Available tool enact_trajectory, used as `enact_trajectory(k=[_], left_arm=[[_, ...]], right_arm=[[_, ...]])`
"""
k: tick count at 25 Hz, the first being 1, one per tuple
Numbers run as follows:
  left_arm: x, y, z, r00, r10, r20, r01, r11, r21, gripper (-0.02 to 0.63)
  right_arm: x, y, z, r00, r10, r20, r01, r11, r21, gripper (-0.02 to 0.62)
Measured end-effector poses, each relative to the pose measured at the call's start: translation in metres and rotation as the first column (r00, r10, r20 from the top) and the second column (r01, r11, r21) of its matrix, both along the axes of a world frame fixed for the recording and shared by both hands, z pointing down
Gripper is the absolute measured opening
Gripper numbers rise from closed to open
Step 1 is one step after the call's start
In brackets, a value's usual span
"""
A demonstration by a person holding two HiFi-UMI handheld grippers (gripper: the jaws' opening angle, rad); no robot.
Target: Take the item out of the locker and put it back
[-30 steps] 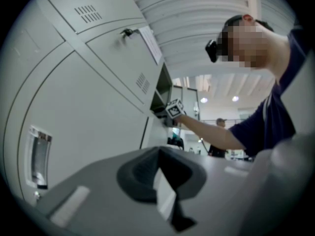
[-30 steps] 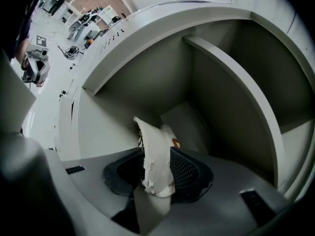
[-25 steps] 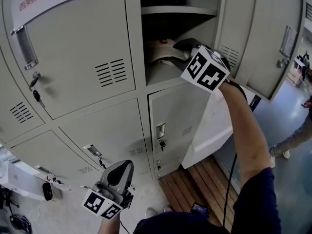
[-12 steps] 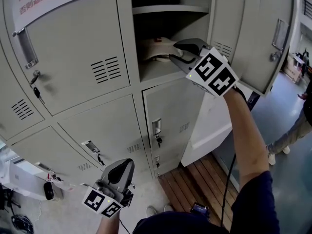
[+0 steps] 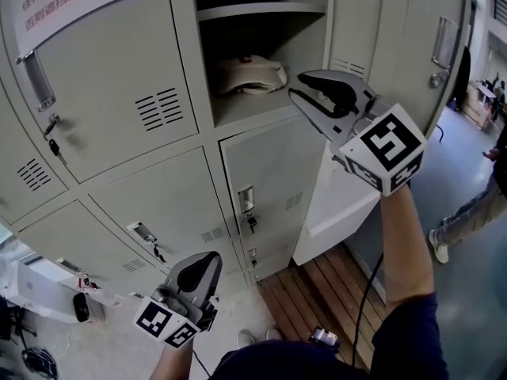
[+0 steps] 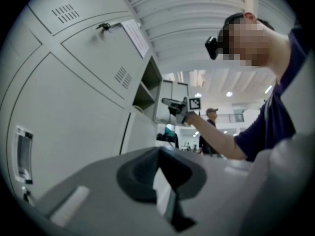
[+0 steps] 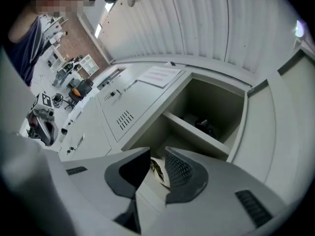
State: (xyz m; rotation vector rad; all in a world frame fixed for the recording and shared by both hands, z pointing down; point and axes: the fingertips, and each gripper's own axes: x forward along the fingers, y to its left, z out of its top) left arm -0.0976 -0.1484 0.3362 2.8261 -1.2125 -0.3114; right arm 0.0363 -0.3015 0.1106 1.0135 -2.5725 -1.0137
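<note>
The white item [image 5: 249, 75] lies on the floor of the open locker [image 5: 255, 106], under its inner shelf [image 5: 261, 10]. The right gripper [image 5: 295, 84] hangs just outside the locker's opening, pointed in at the item; its jaws are apart and closing on nothing. The left gripper [image 5: 202, 264] is well below the locker, jaws pressed together and empty.

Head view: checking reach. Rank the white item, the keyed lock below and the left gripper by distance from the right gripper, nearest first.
1. White item, on the shelf.
2. Keyed lock, on the door below.
3. Left gripper, bottom left.
</note>
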Motion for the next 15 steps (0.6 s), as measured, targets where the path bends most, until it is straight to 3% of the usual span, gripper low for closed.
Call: enact_trajectory(k=[6,15], left_arm=[[0.009,0.001,-0.003,1.000,-0.002,0.013,0.002,1.000,0.005,0.003],[0.018,0.001,-0.007,1.000,-0.004,0.028,0.004,1.000,0.012,0.003]], right_arm=[[0.016,0.052,-0.001,0.988,-0.085,0.130,0.084,0.996,0.009,0.067],[0.040,0.106,0.039,0.934,-0.144,0.328,0.170,0.984,-0.051,0.038]])
